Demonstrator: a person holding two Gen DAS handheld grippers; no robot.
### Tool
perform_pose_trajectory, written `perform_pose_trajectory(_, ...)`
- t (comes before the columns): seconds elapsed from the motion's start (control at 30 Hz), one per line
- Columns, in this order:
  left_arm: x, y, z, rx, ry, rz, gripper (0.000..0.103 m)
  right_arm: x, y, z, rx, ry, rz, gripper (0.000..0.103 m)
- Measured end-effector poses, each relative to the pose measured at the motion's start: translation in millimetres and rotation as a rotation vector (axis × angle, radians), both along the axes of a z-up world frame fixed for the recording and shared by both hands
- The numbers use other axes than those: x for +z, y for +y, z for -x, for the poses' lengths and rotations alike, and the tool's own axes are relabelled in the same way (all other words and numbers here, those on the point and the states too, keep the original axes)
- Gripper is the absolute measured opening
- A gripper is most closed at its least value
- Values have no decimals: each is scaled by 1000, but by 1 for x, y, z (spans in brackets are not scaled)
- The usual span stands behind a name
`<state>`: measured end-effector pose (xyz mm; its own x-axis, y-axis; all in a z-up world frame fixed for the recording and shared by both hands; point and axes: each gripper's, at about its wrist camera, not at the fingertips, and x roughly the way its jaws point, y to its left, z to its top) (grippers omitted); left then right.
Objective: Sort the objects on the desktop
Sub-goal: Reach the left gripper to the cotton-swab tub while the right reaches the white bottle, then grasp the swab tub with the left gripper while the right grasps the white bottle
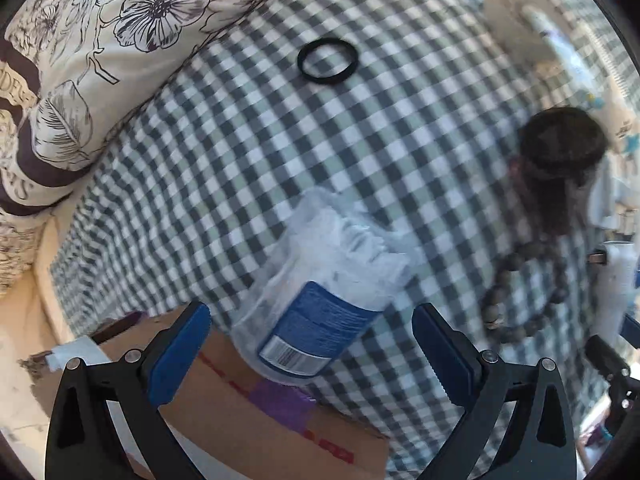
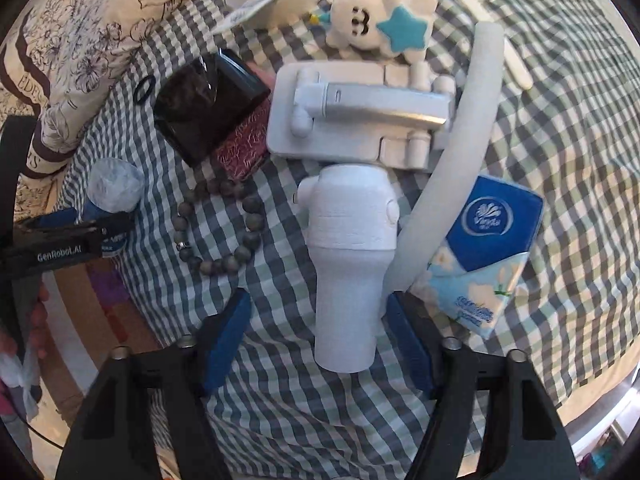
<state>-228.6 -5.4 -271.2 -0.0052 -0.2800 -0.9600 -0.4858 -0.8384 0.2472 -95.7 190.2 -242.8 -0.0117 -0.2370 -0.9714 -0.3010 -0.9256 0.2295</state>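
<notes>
Both our grippers spread wide

Our left gripper (image 1: pixel 312 344) and right gripper (image 2: pixel 318 340) point toward 12 o'clock, blue pads parted; a hand (image 2: pixel 24 328) shows at 8 o'clock.

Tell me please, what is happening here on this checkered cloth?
A person is sorting small things with two hand-held grippers. The left gripper is open over a clear plastic pack with a blue label, beside a cardboard box; nothing is gripped. The right gripper is also open, its jaws on either side of a white phone-holder stand. A bead bracelet, a tissue pack, a black hair tie and a plush toy lie on the cloth.
</notes>
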Motion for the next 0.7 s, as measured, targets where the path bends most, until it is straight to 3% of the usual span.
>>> perform_pose_trajectory(0.1, -19, 5, -4, -27, -81, 49, 102, -5, 1, -2, -3, -13, -13, 57)
perform_pose_trajectory(0.23, -27, 5, -3, -24, -82, 89, 92, -10, 4, -2, 1, -26, -33, 44)
perform_pose_trajectory(0.27, -27, 2, -2, -11, -82, 89, 84, -10, 5, -2, 0, -28, -40, 37)
perform_pose_trajectory(0.3, -28, 0, 0, -2, -84, 91, 65, -11, 7, -3, -3, -32, -50, 33)
perform_pose_trajectory(0.4, -29, -5, 0, 17, -93, 64, 65, -10, 11, -5, -13, -25, -41, 32)
perform_pose_trajectory(0.7, -1, -1, -20, -4, -3, -28, 64, 14, 17, -6, -4, 3, -40, 32)
